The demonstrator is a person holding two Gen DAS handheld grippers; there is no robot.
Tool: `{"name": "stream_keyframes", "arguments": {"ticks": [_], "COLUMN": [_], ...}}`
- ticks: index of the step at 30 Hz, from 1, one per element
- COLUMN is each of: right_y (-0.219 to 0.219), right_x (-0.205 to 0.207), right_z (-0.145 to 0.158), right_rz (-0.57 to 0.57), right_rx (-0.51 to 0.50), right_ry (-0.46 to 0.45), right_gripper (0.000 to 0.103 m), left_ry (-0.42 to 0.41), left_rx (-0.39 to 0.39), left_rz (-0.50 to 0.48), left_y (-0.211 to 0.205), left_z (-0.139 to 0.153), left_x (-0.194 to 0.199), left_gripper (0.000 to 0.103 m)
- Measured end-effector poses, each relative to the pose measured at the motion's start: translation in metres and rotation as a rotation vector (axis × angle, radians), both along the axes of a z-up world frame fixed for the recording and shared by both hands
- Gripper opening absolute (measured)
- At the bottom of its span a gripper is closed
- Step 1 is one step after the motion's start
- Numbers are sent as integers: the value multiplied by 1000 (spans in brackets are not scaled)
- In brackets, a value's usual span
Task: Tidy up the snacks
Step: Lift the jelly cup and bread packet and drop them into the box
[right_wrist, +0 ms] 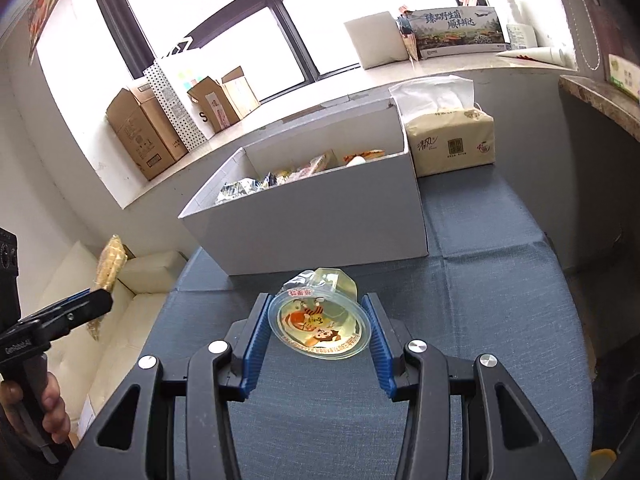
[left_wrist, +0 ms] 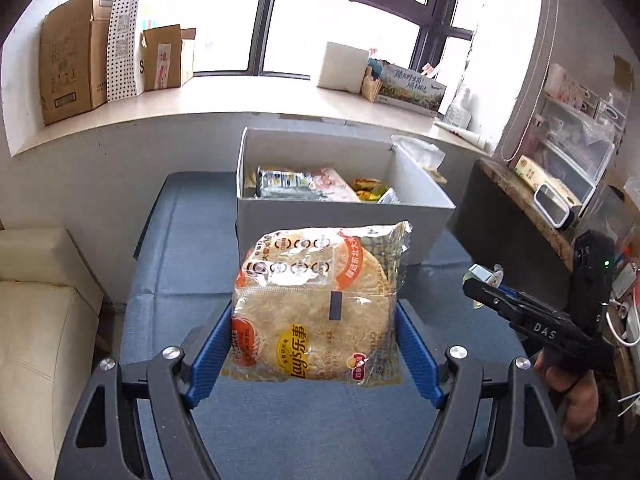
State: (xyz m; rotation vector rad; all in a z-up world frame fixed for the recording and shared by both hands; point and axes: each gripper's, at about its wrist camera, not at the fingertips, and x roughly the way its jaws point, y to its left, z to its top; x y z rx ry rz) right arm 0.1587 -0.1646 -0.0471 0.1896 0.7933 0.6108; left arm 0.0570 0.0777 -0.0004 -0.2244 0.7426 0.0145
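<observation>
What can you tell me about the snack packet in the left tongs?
The snack packet is a clear, crinkly plastic bag with orange and yellow printing, showing large round golden crackers inside. It is sealed, with a crimped top edge. The left tongs grip it by its lower sides, the blue pads pressing in on both edges. It hangs lifted clear of the blue cloth, in front of the white box; from the right wrist view it appears edge-on and upright.

Ahead of the left gripper [left_wrist: 314, 344], the white box [left_wrist: 344, 220] stands with its top open; snack packets [left_wrist: 312, 184] partly fill it. Bare blue cloth [left_wrist: 176, 280] lies left of the claw. A tissue pack [right_wrist: 450, 140] flanks the box's right wall.
</observation>
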Motion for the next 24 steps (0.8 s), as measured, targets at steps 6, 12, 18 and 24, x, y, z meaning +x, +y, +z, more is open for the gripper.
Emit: {"name": "stream_keyframes", "arguments": {"ticks": [6, 12, 18, 24], "right_y": [0, 17, 43, 59], "right_x": [9, 63, 133, 185], "right_z": [36, 61, 62, 58], "right_rz": [26, 59, 77, 69], "right_rx": [2, -1, -62, -124], "right_ry": [-78, -104, -112, -100], "right_gripper": [50, 50, 50, 51], "left_ry": [-47, -57, 21, 59], "left_rx": [15, 72, 98, 113], "left_rz": [-32, -59, -32, -38], "left_y": [-5, -11, -6, -5], "left_z": [46, 55, 34, 19], "left_x": [29, 122, 212, 257], "left_gripper": [82, 82, 82, 86]}}
